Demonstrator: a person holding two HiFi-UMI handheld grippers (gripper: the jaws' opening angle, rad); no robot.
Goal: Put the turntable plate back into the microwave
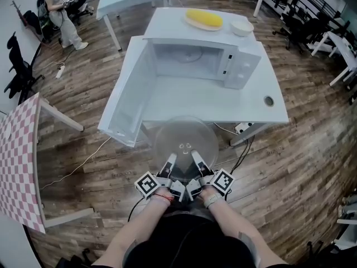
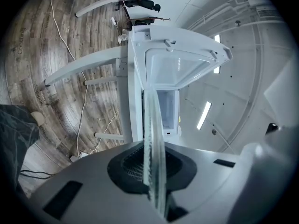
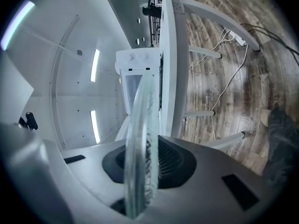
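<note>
Two grippers, both clamped on one thing: your L gripper (image 1: 169, 162) and R gripper (image 1: 198, 161) sit side by side, nearly touching, each w/ its jaws pinched on the near rim of the clear round glass turntable plate (image 1: 186, 138). Each gripper view shows the glass edge running straight out btwn that gripper's jaws, pads pressed on it from both sides. Plate is held flat, reaching away from the jaws, carried clear of any surface.

Just past the plate's far rim is the front edge of the white table (image 1: 268, 113); from the head view the rim overlaps that edge. Further ahead of the jaws, on that table, stands the white microwave (image 1: 244, 66), cavity facing you. Its white door (image 1: 129, 94) is swung fully open, ahead and to the L of your L gripper. Plate is outside the cavity, well short of it.

On top of the microwave: a yellow corn cob (image 1: 204, 19) on a dish, w/ a small white bowl (image 1: 242, 27) beside it. Far L of the grippers is a pink-checked tabletop (image 1: 19, 155). Wood-plank floor (image 1: 290, 172) is all round.
</note>
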